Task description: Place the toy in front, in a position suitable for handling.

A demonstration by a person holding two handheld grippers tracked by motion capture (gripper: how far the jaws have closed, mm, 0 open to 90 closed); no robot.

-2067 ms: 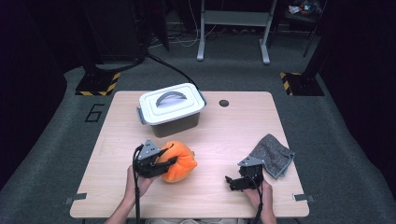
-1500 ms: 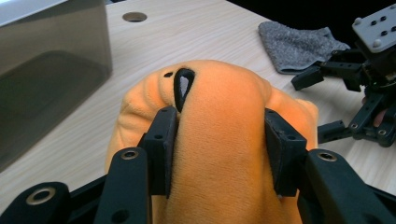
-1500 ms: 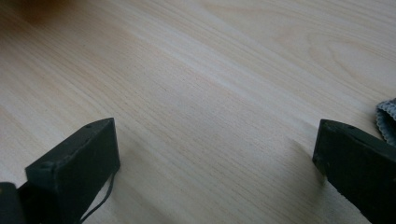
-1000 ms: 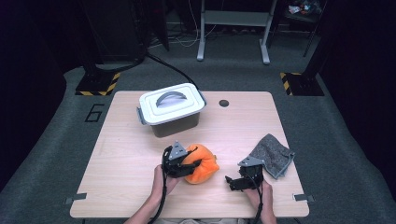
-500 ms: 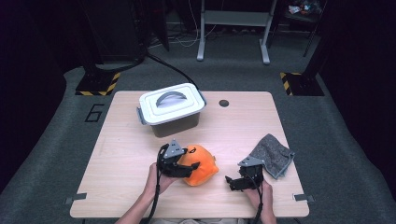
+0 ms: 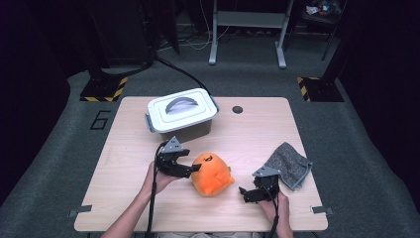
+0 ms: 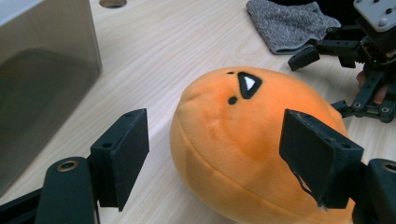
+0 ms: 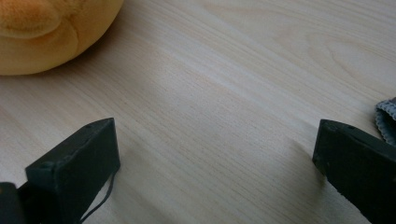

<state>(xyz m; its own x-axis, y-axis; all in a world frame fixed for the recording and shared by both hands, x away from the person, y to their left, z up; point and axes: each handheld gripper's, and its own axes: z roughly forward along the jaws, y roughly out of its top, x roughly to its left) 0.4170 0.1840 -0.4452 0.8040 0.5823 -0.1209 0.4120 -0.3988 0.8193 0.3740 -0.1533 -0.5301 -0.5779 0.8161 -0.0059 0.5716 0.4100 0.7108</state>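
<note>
High view: we've got the orange plush toy (image 6: 212,173) lying on the table (image 6: 257,134), near the front edge, btw our two tools. The left tool (image 6: 190,168) sits just beside the toy's left flank, tips toward it; its jaws have just been opening, so the toy looks let go, resting on its own weight. Right tool (image 6: 245,193) is parked low on the table to the toy's right, apart from it, prob. waiting its turn. The lidded white box (image 6: 181,114) stands behind the toy, lid on w/ handle up; we'd guess it's where the toy ends up, but the lid has to come off first. The grey cloth (image 6: 288,165) lies at the right, just beyond the right tool.

Left gripper view: jaws spread wide, one on each side of the toy (image 7: 247,140). The left pad stands clear of the plush; the right pad is in front of it, contact unclear, but no squeeze dent shows. The toy's dark face marks point up and away. The box wall (image 7: 46,79) is at left, the cloth (image 7: 289,25) and right tool (image 7: 355,60) beyond.

Right gripper view: jaws spread, nothing btw them but bare table (image 8: 243,93). Toy's edge (image 8: 51,32) at top left, cloth corner (image 8: 386,116) at right.
</note>
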